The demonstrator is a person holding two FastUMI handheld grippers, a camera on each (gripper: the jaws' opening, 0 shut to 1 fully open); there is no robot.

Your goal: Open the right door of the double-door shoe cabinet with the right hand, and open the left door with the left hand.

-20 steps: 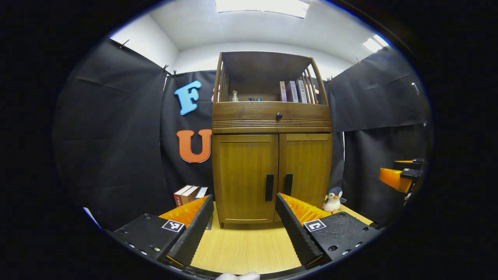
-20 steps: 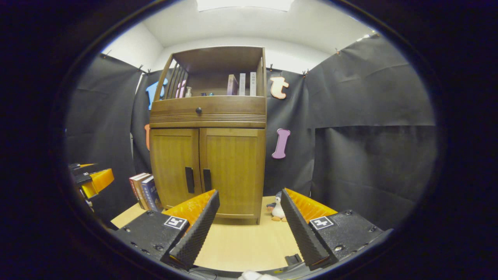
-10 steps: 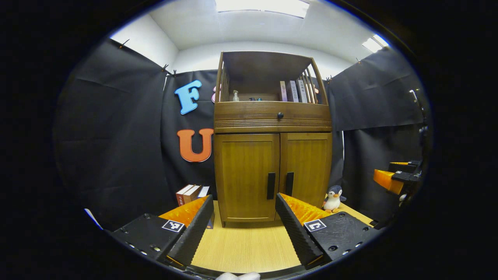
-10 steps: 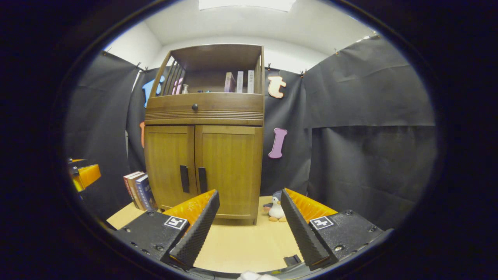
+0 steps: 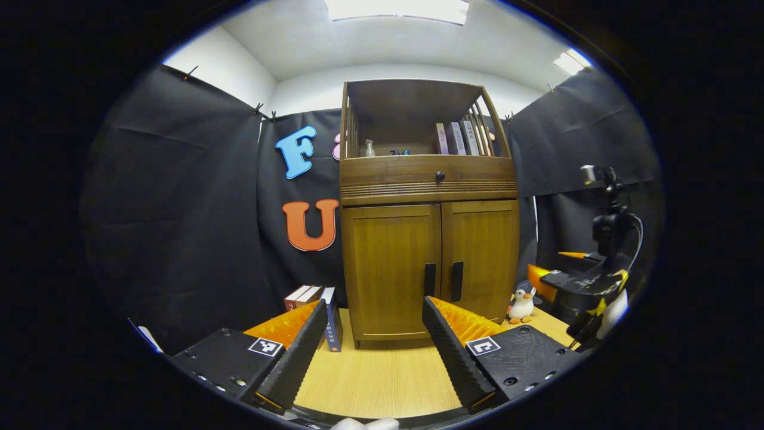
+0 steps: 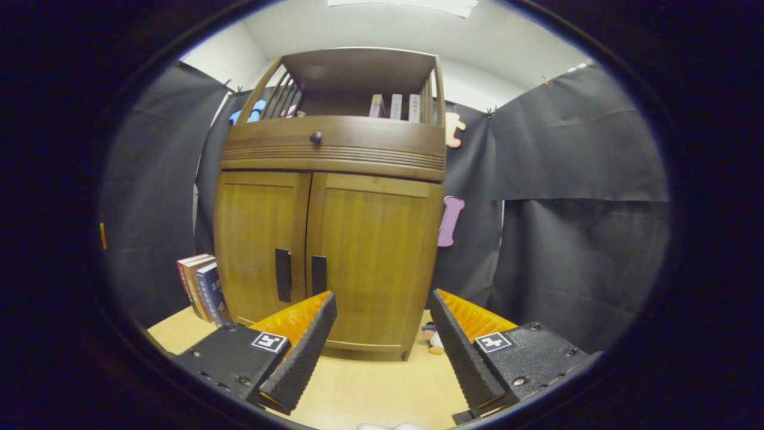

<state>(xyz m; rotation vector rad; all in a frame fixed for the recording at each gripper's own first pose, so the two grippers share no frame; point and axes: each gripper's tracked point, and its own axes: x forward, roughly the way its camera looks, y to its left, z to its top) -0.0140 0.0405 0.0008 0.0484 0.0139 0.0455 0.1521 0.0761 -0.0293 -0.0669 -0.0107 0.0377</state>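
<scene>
Facing the closed shoe cabinet (image 6: 325, 239), the right gripper (image 6: 382, 346) hangs near it, fingers spread

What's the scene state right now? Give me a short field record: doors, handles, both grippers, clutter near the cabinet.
cabinet: upright on the wooden floor
left door: closed
right door: closed
left handle: untouched
right handle: untouched
left gripper: open, holding nothing, short of the cabinet
right gripper: open, holding nothing, short of the right door
books: standing left of the cabinet
penguin toy: on the floor right of the cabinet
task progress: neither door opened yet
</scene>
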